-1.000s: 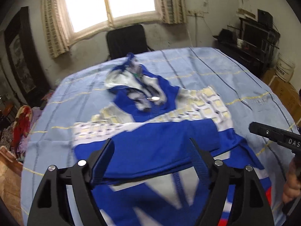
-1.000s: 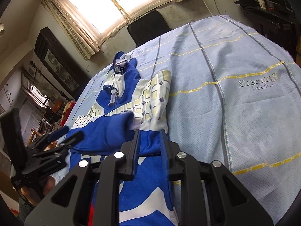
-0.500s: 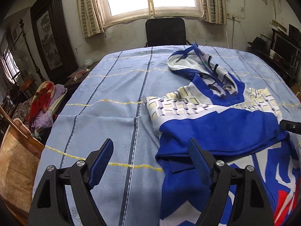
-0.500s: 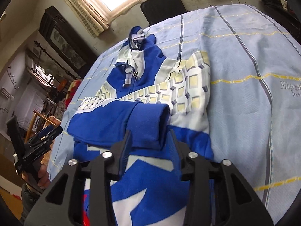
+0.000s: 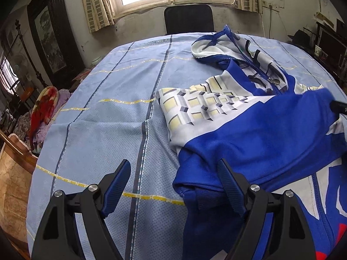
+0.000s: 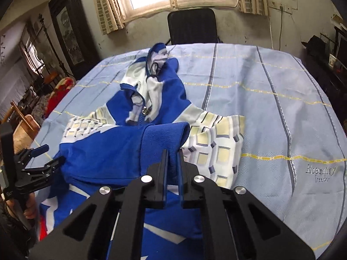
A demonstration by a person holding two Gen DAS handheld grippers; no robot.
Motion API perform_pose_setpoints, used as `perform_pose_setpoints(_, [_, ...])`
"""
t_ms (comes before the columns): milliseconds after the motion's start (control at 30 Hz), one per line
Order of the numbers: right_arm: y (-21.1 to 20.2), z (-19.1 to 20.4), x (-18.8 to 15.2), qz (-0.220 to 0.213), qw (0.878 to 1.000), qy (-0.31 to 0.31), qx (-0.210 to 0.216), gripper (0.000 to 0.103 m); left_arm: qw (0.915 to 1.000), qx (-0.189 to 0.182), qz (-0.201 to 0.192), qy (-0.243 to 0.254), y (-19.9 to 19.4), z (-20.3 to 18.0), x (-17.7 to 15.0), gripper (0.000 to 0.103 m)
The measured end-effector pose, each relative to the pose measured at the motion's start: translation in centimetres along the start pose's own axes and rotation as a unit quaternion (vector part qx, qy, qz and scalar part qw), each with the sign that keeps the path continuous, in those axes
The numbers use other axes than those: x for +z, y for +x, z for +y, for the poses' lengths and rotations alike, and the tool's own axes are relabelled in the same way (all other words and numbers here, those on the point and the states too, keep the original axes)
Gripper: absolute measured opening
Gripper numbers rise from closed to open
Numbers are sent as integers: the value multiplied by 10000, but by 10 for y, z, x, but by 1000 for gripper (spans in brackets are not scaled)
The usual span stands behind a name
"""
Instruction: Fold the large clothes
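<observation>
Left gripper (image 5: 173, 186): we have let go, jaws wide, now off the jacket's edge.
Right gripper (image 6: 172, 162): we still pinch the ribbed cuff (image 6: 164, 136).
Jacket (image 5: 260, 134): centre-right of frame on the bedsheet (image 5: 108, 130); sleeve now folded across.

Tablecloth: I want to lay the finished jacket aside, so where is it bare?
Bare tablecloth lies right of the jacket, out to the table edge, and between the jacket and the chair. The near left is crowded: the left hand-held gripper hangs open there beside the folded sleeve.
</observation>
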State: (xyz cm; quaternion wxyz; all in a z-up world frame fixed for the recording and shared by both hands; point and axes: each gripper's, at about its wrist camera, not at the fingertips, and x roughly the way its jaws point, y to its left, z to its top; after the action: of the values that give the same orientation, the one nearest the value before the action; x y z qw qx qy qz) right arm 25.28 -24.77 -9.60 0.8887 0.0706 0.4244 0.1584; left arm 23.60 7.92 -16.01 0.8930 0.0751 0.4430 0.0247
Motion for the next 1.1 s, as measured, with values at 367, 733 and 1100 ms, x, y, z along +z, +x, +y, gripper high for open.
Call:
perform_pose_setpoints(367, [5,-23,-2,-16,9993,362,-29,16,9967,-410,-661,-243,-48,8,25,84])
perform_pose_setpoints(733, [41,30,3,146,9994,-192,254,15,9964,-515,-262,624,13,-77,37,85])
perform_pose_setpoints(1100, [47,-14,-8,200,9945,429,938,11,9968,-765,-224,-95,21,-32,31,90])
